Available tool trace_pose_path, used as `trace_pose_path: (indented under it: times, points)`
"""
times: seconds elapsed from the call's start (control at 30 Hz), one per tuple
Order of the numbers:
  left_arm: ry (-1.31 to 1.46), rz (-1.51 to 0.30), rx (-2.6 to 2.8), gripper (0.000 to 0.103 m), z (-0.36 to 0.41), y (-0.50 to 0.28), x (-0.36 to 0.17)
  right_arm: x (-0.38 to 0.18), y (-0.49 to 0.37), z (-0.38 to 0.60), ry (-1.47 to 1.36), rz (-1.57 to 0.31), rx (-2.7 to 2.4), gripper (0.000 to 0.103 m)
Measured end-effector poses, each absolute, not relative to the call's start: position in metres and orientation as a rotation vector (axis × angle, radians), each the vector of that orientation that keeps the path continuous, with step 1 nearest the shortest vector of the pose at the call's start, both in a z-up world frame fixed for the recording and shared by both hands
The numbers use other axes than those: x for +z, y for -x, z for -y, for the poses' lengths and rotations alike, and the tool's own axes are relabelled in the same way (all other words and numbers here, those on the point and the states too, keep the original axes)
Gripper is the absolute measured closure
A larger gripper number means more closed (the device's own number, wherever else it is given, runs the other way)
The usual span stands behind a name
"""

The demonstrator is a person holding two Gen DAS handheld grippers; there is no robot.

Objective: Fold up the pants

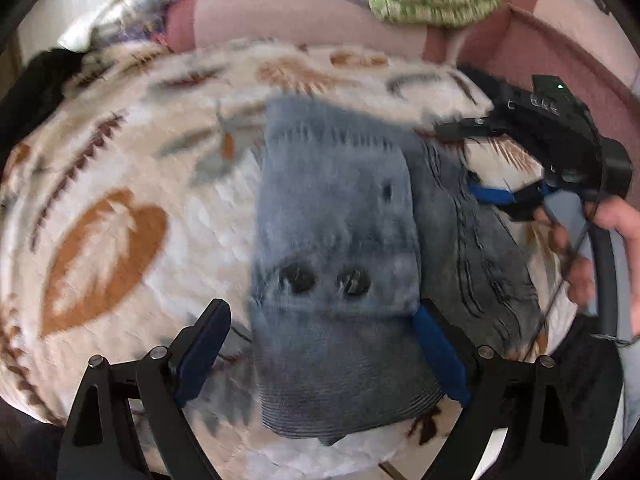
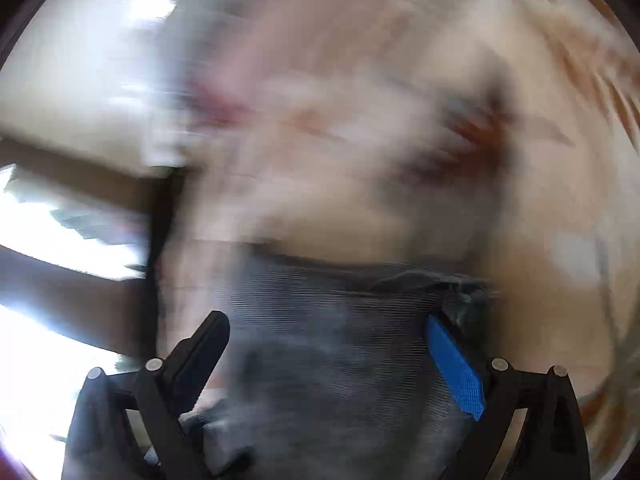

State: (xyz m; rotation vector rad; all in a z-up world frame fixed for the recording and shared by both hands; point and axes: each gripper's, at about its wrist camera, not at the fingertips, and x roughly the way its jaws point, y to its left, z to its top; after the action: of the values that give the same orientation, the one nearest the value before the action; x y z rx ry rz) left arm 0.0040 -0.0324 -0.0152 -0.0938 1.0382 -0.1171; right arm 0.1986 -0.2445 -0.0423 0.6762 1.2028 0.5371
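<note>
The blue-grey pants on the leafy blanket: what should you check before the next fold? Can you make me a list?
1. Blue-grey ribbed pants lie on the cream leaf-print blanket: ok.
2. Pants already doubled into a narrow stack: ok, though a darker layer sticks out on the right side.
3. Left gripper open, fingers spread either side of the near end: ok.
4. Right gripper open with fabric between its fingers: ok in the right wrist view.
5. Right gripper's exact spot on the pants: cannot tell, that view is badly blurred.
6. Edges lined up neatly: cannot tell, blur.
</note>
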Motion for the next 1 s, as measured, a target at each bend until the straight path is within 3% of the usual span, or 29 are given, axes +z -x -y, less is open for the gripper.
trace_pose_path:
  times: [0.23, 0.33, 0.53, 0.83, 0.9, 0.93, 1.0]
  points:
    - [0.157, -0.952, -0.142, 0.010, 0.014, -0.004, 0.012, 0.003, -0.157, 0.261, -0.589, -1.176, 0.595, 0.006]
    - [0.284, -0.921, -0.137, 0.010, -0.007, -0.014, 0.018, -0.014, -0.140, 0.286, -0.625, -1.218, 0.544, 0.005]
    - [0.630, -1.029, -0.209, 0.011, -0.035, -0.056, -0.013, -0.051, -0.136, 0.293, -0.772, -1.309, 0.597, 0.005]
    - [0.701, -1.071, -0.253, 0.012, -0.026, -0.076, -0.030, -0.064, -0.145, 0.277, -0.848, -1.354, 0.601, 0.000]
    - [0.632, -1.079, -0.228, 0.023, -0.019, -0.076, -0.027, -0.059, -0.146, 0.269, -0.799, -1.347, 0.590, 0.001]
    - [0.580, -1.092, -0.210, 0.032, -0.015, -0.076, -0.027, -0.058, -0.146, 0.264, -0.750, -1.351, 0.581, 0.005]
    - [0.494, -1.098, -0.184, 0.038, -0.007, -0.076, -0.024, -0.051, -0.143, 0.248, -0.609, -1.355, 0.550, 0.017]
